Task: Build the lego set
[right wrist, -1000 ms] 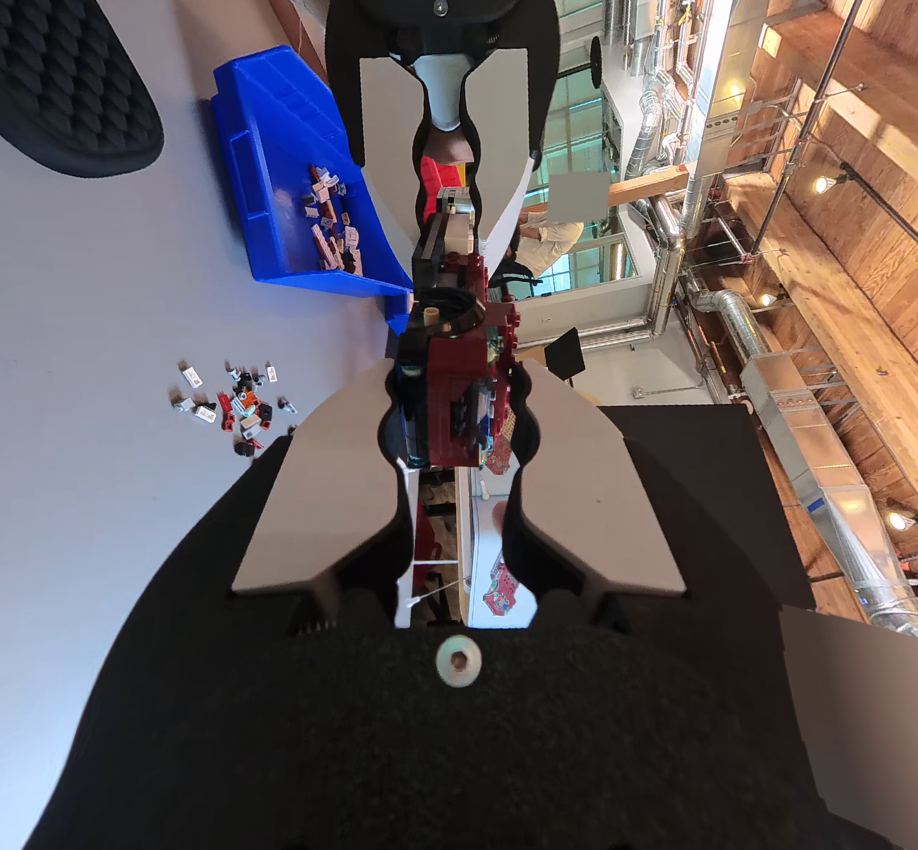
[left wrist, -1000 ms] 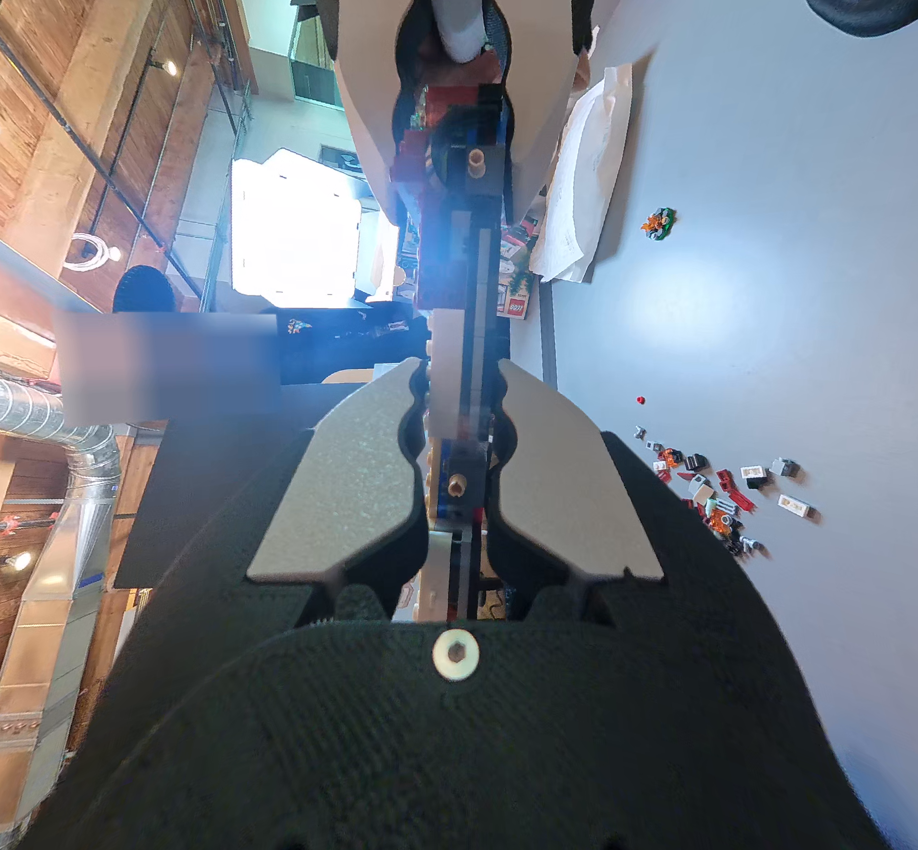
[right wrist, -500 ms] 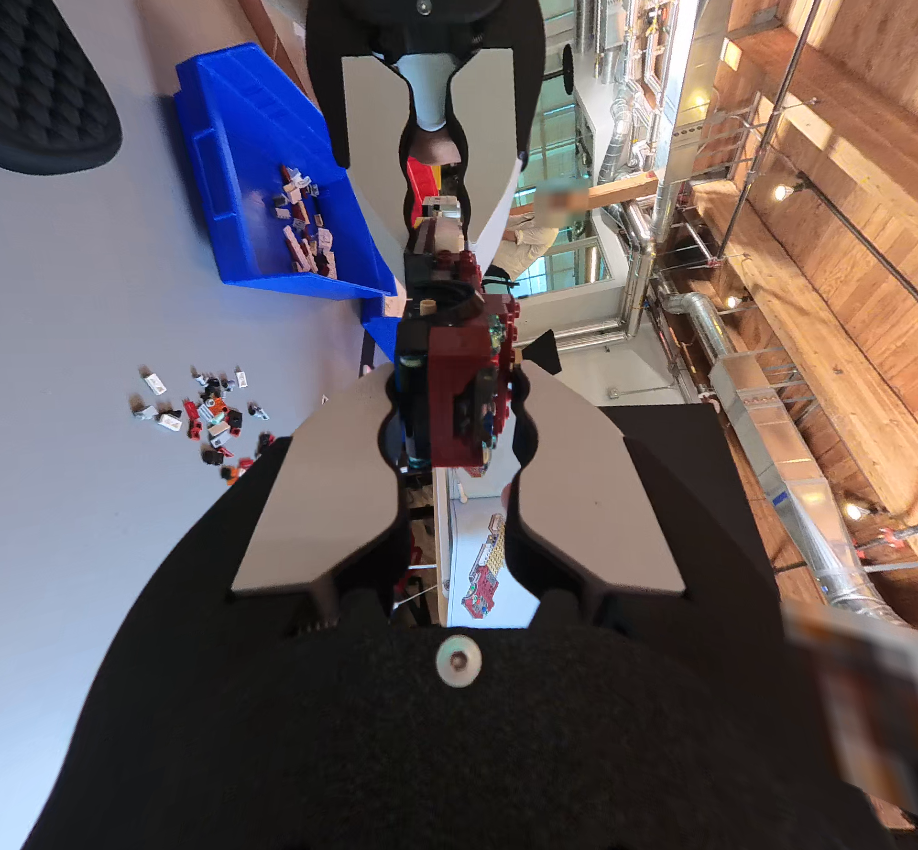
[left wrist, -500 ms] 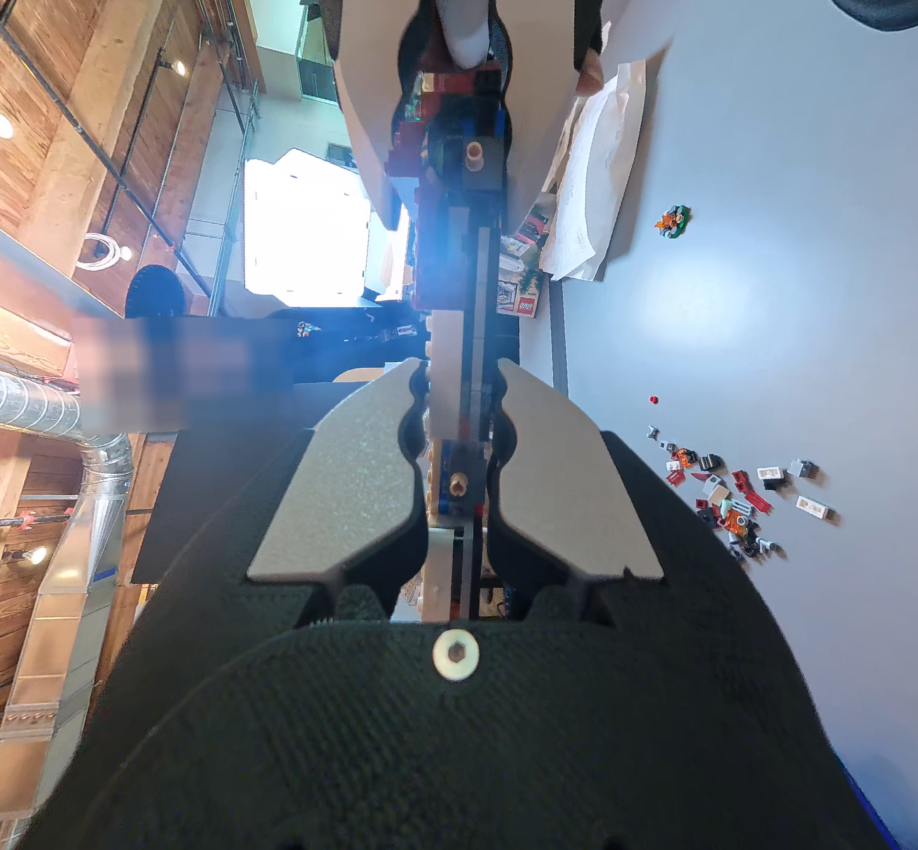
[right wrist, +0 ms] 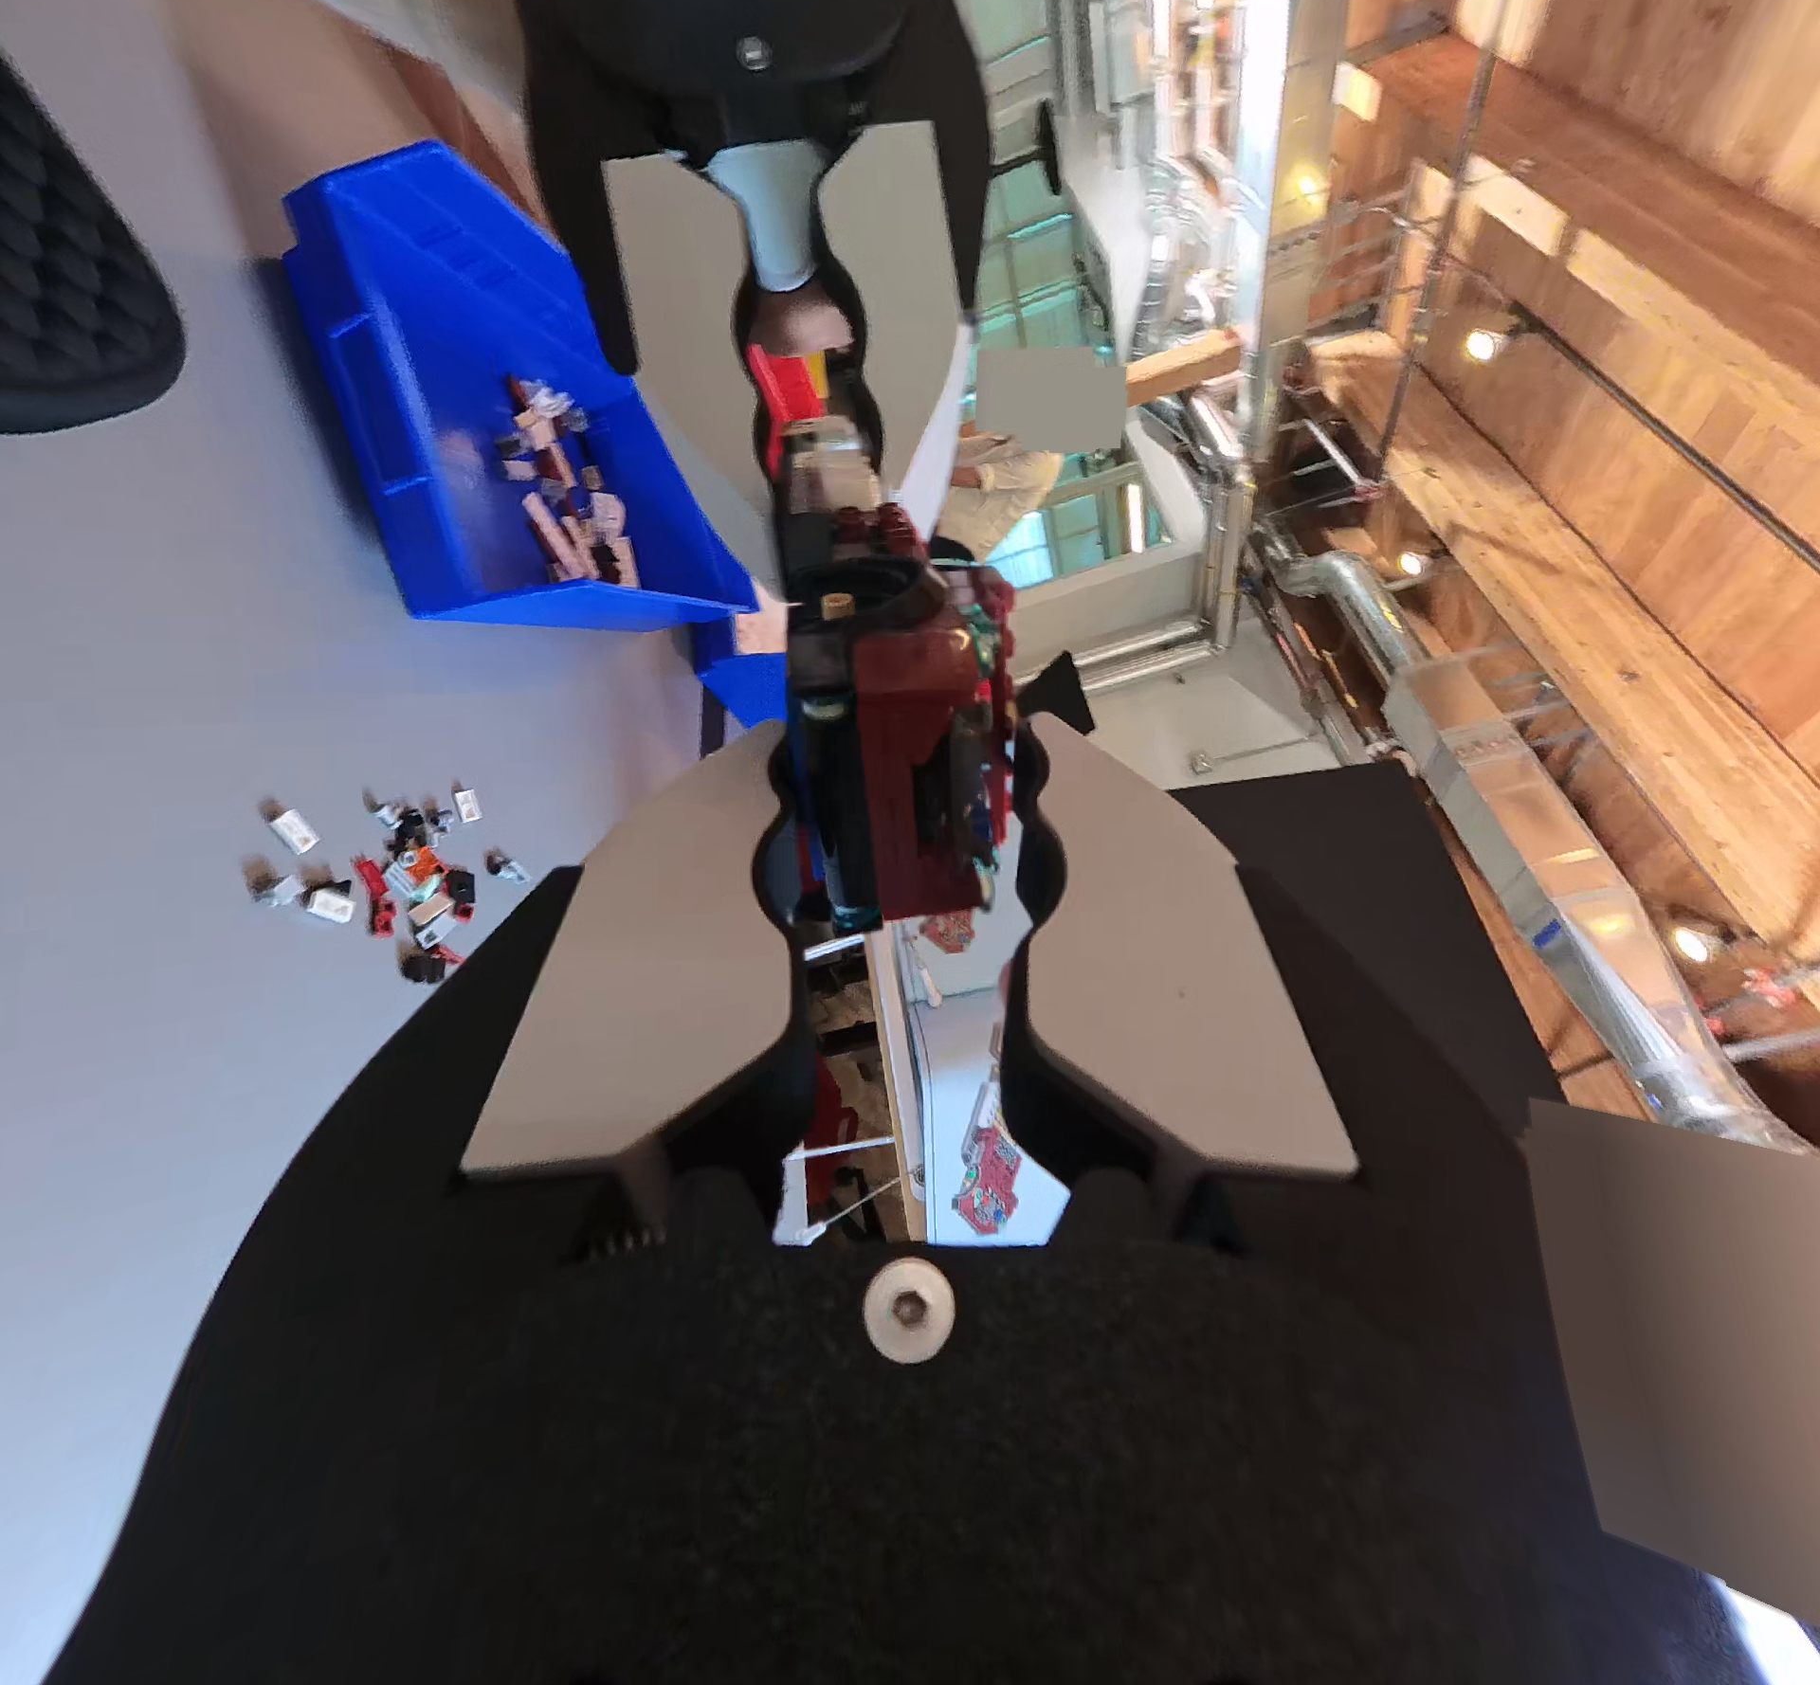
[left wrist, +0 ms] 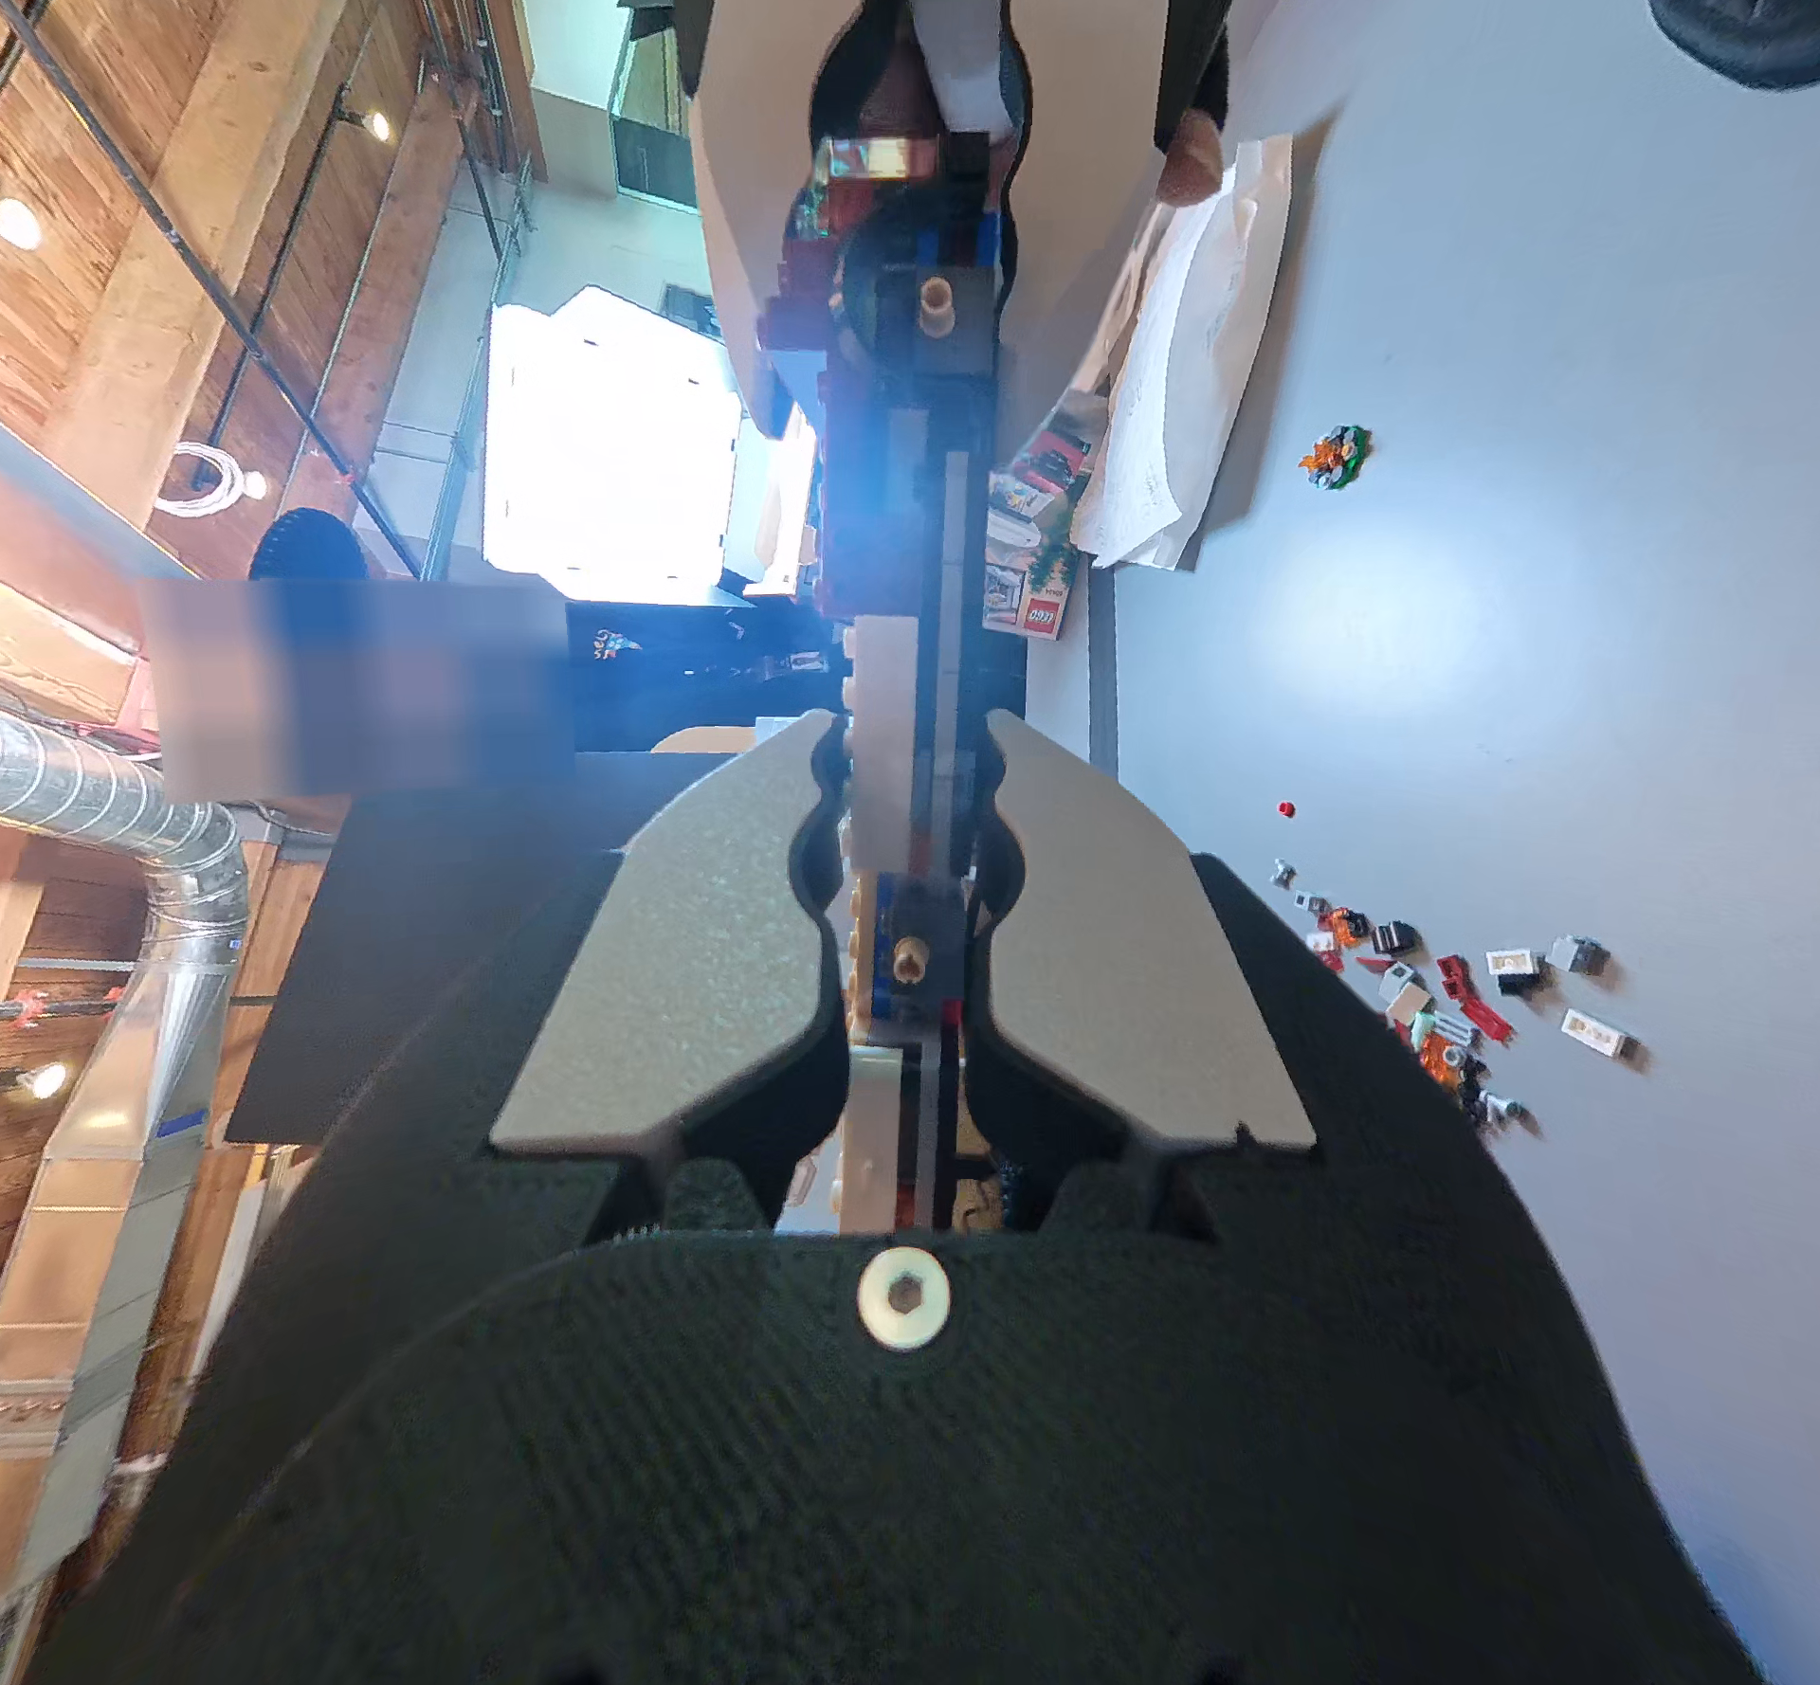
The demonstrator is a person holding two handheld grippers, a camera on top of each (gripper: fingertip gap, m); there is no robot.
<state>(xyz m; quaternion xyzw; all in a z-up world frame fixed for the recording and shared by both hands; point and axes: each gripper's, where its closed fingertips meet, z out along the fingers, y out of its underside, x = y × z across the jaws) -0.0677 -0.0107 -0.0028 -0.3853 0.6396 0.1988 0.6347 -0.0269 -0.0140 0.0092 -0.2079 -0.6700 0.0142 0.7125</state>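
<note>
A long toy-brick model (left wrist: 911,555) is held in the air between both grippers. My left gripper (left wrist: 911,732) is shut on its tan, grey and black end. The model's dark red cab end (right wrist: 911,752) sits in my right gripper (right wrist: 901,732), which is shut on it. In the left wrist view the right gripper (left wrist: 886,190) faces me at the top, clamped on the far end. In the right wrist view the left gripper (right wrist: 837,417) faces me at the top, clamped on the other end. The model has black parts with a tan peg (left wrist: 934,299).
The grey table (left wrist: 1477,604) carries a pile of small loose bricks (left wrist: 1428,978), a tiny orange and green piece (left wrist: 1334,456), white paper sheets (left wrist: 1172,377) and a toy box (left wrist: 1034,535). A blue bin (right wrist: 473,417) with bricks and a black pad (right wrist: 69,299) lie on it. Across from one pair of fingers to the other is roughly 5 cm.
Both grippers stay shut on the model. The views have shifted slightly; in the right wrist view the left gripper has drawn a little farther off and the model has tilted slightly.
</note>
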